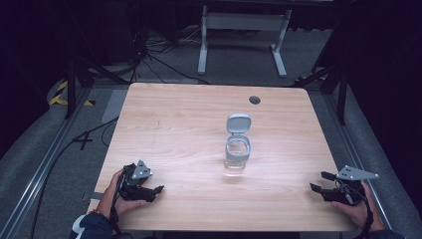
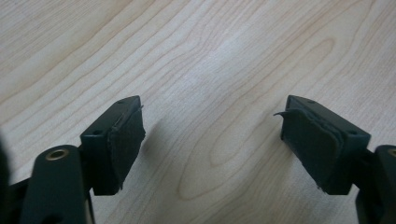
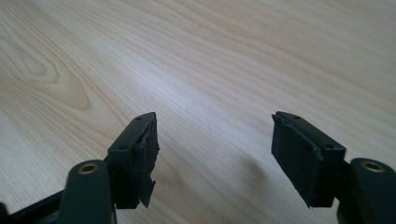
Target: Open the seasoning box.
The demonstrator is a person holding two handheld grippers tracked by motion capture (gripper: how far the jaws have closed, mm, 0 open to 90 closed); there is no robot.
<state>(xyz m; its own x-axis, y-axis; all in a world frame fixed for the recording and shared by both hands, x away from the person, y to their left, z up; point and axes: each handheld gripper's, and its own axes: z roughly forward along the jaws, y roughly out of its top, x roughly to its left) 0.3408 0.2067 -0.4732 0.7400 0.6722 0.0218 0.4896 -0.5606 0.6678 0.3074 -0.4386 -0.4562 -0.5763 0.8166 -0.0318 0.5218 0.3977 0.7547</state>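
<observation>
A small clear jar (image 1: 237, 158) stands at the middle of the wooden table (image 1: 174, 114), and its grey flip lid (image 1: 238, 123) is swung up and open. My left gripper (image 1: 155, 191) rests low over the table's near left part, held by a hand, well apart from the jar. In the left gripper view its jaws (image 2: 212, 109) stand open over bare wood with nothing between them. My right gripper (image 1: 318, 181) sits near the front right corner, also far from the jar. The right gripper view has its jaws (image 3: 215, 119) open and empty above the wood.
A dark round grommet (image 1: 255, 99) is set in the table near its far edge. Beyond the table stands a white table frame (image 1: 244, 25), with cables (image 1: 149, 55) on the grey floor. Metal rails (image 1: 45, 164) run along both sides.
</observation>
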